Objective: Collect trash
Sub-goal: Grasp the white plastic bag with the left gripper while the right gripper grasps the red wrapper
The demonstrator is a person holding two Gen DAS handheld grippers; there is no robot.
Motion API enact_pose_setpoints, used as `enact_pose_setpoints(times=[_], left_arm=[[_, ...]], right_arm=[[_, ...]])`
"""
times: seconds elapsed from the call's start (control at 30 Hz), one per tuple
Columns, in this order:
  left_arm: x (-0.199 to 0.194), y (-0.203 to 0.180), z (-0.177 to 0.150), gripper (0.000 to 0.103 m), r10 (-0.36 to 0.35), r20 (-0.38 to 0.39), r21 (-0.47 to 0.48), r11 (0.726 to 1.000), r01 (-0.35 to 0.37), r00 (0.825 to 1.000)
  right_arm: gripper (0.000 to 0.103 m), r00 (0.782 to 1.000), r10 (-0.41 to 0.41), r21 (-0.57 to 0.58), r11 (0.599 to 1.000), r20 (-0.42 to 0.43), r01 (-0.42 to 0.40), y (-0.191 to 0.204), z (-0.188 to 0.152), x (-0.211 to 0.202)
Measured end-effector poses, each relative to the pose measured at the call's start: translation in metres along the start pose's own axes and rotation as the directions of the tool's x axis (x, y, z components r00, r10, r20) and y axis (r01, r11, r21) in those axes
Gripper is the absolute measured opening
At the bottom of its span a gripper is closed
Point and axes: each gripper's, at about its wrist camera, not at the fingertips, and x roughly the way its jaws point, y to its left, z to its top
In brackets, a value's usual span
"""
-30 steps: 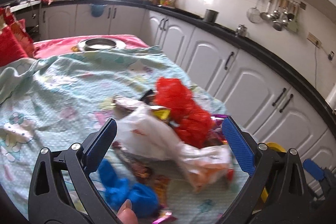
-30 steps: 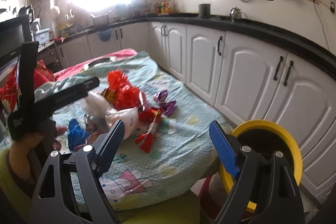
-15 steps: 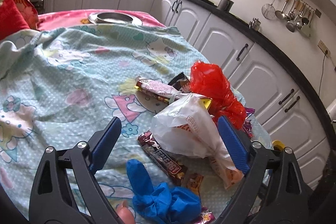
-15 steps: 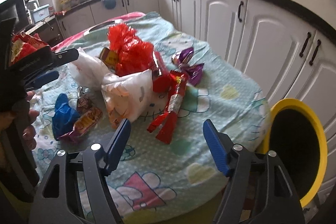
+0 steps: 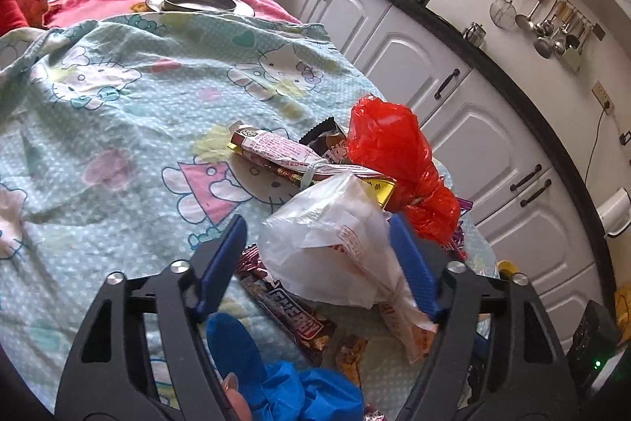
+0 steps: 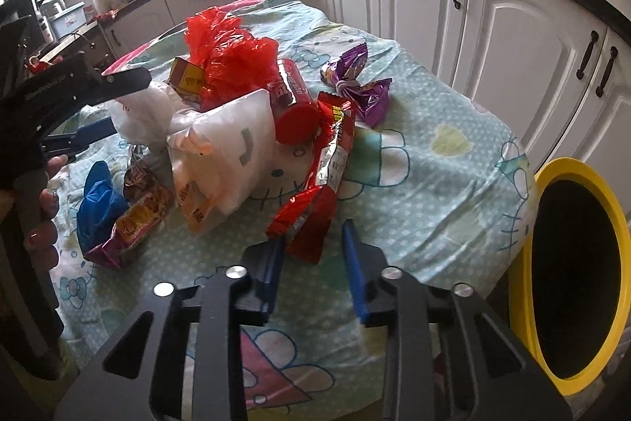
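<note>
Trash lies heaped on the cartoon-print cloth (image 6: 414, 184). Right gripper (image 6: 313, 249): jaws parted, straddling the near tip of the red wrapper (image 6: 319, 184), not clamped; its long axis runs away from the gripper. Left gripper (image 5: 319, 251): jaws parted around the white plastic bag (image 5: 335, 243), contact not discernible. Only the right wrist view shows the yellow-rimmed bin (image 6: 615, 235) just beside the table edge.

On the desk lie two white plastic bags (image 6: 228, 148) (image 6: 138, 113), one red plastic bag (image 6: 228, 54), one purple wrapper (image 6: 361, 87), one long red snack wrapper (image 6: 319, 184), one blue glove (image 6: 98, 200) and one red can (image 6: 294, 101). Beside the desk stands one yellow-rimmed bin (image 6: 607, 200).
</note>
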Motion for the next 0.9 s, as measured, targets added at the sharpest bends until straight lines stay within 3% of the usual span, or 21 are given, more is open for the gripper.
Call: enact_pose_setpoints(times=[0.2, 0.4, 0.57, 0.9], left_arm=[[-0.002, -0.004, -0.002, 0.051, -0.003, -0.005, 0.018, 1.000, 0.003, 1.000], [-0.008, -0.005, -0.006, 0.039, -0.003, -0.003, 0.031, 1.000, 0.003, 1.000], [-0.020, -0.009, -0.005, 0.034, -0.005, 0.024, 0.052, 0.999, 0.004, 1.000], [-0.057, -0.023, 0.000, 0.032, -0.019, 0.118, 0.094, 0.996, 0.008, 0.993]], right_arm=[[0.008, 1.000, 0.006, -0.003, 1.000, 0.001, -0.006, -0.002, -0.003, -0.002], [0.006, 1.000, 0.007, 0.011, 1.000, 0.007, -0.007, -0.007, -0.005, -0.007], [0.004, 0.999, 0.001, 0.014, 1.000, 0.032, -0.002, -0.010, -0.006, -0.019], [0.003, 0.995, 0.001, 0.023, 1.000, 0.104, -0.004, -0.017, -0.003, -0.047]])
